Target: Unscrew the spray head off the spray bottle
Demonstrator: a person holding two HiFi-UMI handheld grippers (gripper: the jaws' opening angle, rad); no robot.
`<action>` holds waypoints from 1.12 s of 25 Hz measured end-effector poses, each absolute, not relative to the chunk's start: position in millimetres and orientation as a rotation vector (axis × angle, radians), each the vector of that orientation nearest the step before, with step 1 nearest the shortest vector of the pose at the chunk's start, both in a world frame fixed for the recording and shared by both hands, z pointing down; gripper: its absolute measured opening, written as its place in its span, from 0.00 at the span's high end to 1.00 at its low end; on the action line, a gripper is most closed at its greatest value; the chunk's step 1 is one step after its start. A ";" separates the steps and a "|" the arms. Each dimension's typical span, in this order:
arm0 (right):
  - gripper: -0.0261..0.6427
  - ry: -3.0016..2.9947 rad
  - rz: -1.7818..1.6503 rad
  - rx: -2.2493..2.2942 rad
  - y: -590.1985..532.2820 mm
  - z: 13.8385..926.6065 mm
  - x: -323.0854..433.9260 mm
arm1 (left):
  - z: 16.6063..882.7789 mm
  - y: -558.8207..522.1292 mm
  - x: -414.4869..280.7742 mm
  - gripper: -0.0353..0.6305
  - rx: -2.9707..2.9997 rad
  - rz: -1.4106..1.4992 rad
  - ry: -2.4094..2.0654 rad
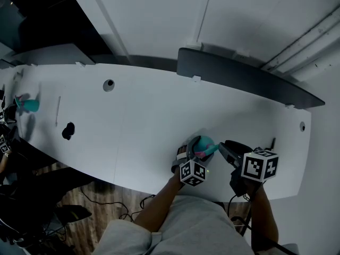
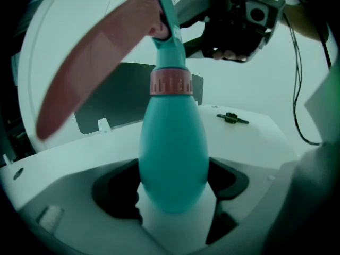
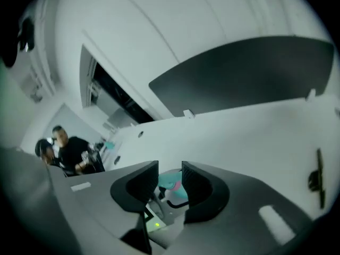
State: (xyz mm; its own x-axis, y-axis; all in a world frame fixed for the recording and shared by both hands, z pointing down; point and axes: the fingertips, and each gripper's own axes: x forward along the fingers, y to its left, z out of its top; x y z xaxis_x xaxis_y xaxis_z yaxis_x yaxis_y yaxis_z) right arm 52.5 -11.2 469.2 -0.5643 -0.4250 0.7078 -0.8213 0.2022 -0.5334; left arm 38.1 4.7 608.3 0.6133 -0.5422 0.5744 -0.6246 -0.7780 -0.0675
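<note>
A teal spray bottle [image 2: 172,153] stands between the jaws of my left gripper [image 2: 172,187], which is shut on its round body. Above the body sit a pink collar [image 2: 171,82] and the teal spray head [image 2: 167,20], with a blurred pink trigger [image 2: 90,62] reaching left. From the head view, the bottle [image 1: 203,144] is near the white table's [image 1: 133,121] front edge in my left gripper [image 1: 195,154]. My right gripper [image 1: 223,146] is just right of the spray head. Its jaws [image 3: 170,182] stand a little apart, open, the spray head [image 3: 172,185] visible beyond the gap, not pinched.
A second teal bottle [image 1: 29,104] and a black object [image 1: 68,130] lie at the table's far left. A small black part [image 2: 232,118] rests to the right of the bottle. A dark panel [image 1: 244,78] runs along the back edge. People [image 3: 69,153] sit at the far end.
</note>
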 end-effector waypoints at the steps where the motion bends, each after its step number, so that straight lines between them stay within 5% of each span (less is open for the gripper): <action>1: 0.74 -2.074 1.434 1.188 -13.1 471.0 53.0 | 608.7 4.6 38.1 0.38 2.694 0.889 -0.981; 6: 0.71 -1.960 1.828 1.302 -13.7 484.7 59.6 | 609.0 4.7 38.8 0.38 2.701 0.892 -0.977; 11: 0.70 -1.889 1.869 1.334 -10.9 498.3 56.2 | 609.7 4.2 42.1 0.38 2.710 0.899 -0.972; 16: 0.80 -1.934 1.617 1.286 -14.5 490.9 45.0 | 608.5 5.1 41.5 0.38 2.715 0.905 -0.980; 28: 0.80 -1.917 1.422 1.038 -17.2 492.2 37.9 | 608.1 7.0 40.5 0.38 2.725 0.888 -0.966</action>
State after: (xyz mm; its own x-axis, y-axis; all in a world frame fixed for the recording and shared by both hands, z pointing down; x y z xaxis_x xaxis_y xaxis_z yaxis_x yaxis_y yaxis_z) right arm 37.9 -17.2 492.2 -0.5629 -0.2656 0.7827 -0.8261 0.1496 -0.5434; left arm 40.5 7.0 608.1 0.6247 -0.5394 0.5646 -0.6077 -0.7899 -0.0822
